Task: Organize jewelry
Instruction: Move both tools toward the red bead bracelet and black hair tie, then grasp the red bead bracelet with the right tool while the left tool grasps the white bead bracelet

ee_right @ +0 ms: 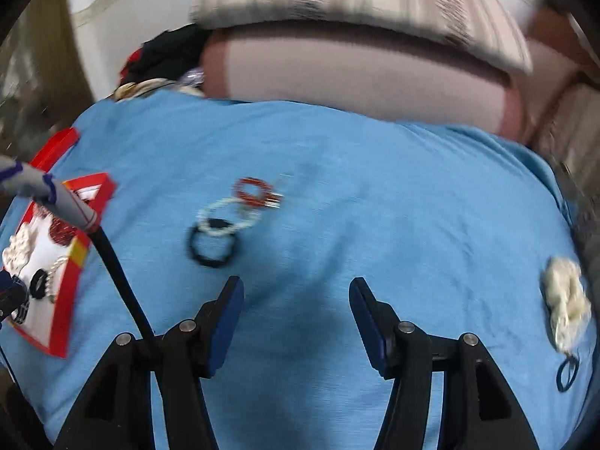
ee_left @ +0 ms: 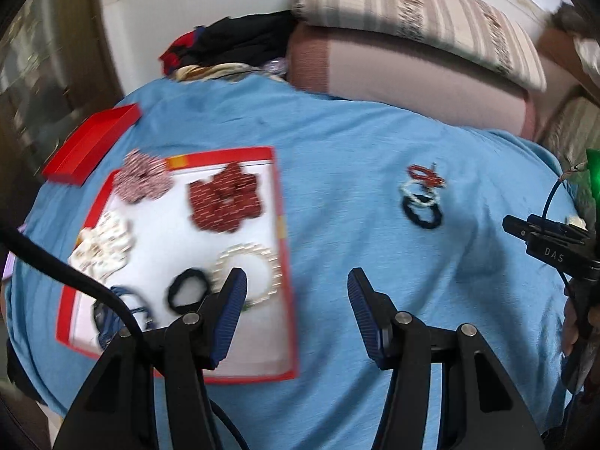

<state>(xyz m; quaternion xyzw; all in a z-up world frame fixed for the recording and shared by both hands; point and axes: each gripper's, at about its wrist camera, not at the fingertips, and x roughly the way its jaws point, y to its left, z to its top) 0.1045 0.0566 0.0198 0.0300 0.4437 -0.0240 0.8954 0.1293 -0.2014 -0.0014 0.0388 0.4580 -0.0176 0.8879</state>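
Note:
A red-rimmed white tray [ee_left: 279, 202] lies on the blue cloth [ee_left: 356, 142] at the left. It holds a dark red scrunchie [ee_left: 225, 198], a pink one [ee_left: 140, 176], a cream one [ee_left: 103, 247], a pearl bracelet [ee_left: 245, 270], a black hair tie [ee_left: 187, 290] and a navy tie [ee_left: 112, 311]. On the cloth lie a red bracelet [ee_right: 255, 191], a white bead bracelet [ee_right: 228, 217] and a black hair tie [ee_right: 212, 245], overlapping. A cream scrunchie [ee_right: 566, 305] and a blue tie [ee_right: 568, 371] lie at the right. My left gripper [ee_left: 296, 288] is open above the tray's right edge. My right gripper [ee_right: 296, 292] is open, just short of the three rings.
A red box lid [ee_left: 90, 142] lies beyond the tray. Striped cushions [ee_left: 412, 11] and a pink bolster [ee_left: 405, 75] stand behind the cloth, with dark clothes [ee_left: 232, 45] piled at the back left. The right gripper's body [ee_left: 551, 247] shows at the left view's right edge.

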